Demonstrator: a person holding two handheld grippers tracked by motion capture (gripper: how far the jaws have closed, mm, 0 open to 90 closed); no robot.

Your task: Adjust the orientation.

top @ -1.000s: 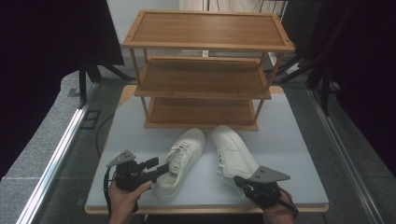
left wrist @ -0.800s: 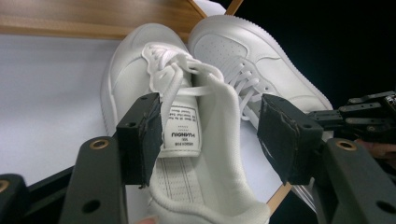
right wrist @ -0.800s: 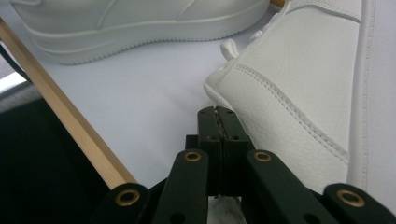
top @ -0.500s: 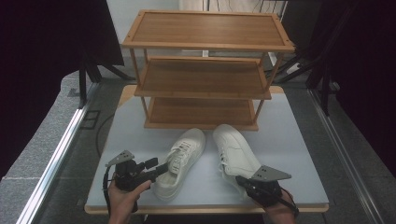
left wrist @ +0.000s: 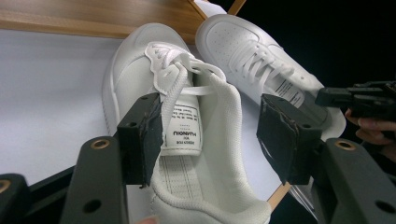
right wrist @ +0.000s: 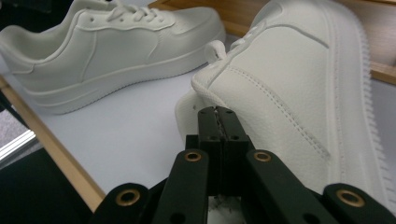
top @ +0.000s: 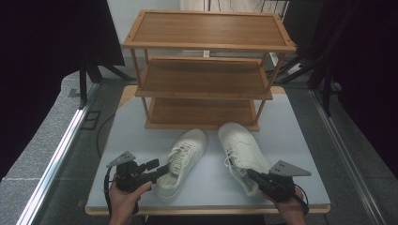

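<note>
A three-tier wooden shoe rack (top: 206,70) stands at the far side of the grey table (top: 300,140), and two white sneakers lie on the tabletop in front of it, toes toward the rack.

The left sneaker (top: 182,161) lies just in front of the rack's bottom shelf, heel toward the person. The person's left hand (top: 123,201) comes in from the bottom edge and holds the left gripper (top: 162,171) roughly level, pointing right and away into the shoe's heel opening. The left gripper view shows what the high view cannot: the jaws stand wide apart, one pad inside the collar against the tongue with its printed label (left wrist: 183,130), the other outside the shoe and clear of it, so nothing is clamped.

The right sneaker (top: 241,152) lies just beside the left one, well apart from the table's right edge. The right hand (top: 288,206) holds the right gripper (top: 251,174) pointing left and away, its tip at the shoe's heel. In the right gripper view the two black jaws meet pad to pad with nothing between them, their tips just at the heel collar (right wrist: 210,91); whether they touch the leather cannot be told.
</note>
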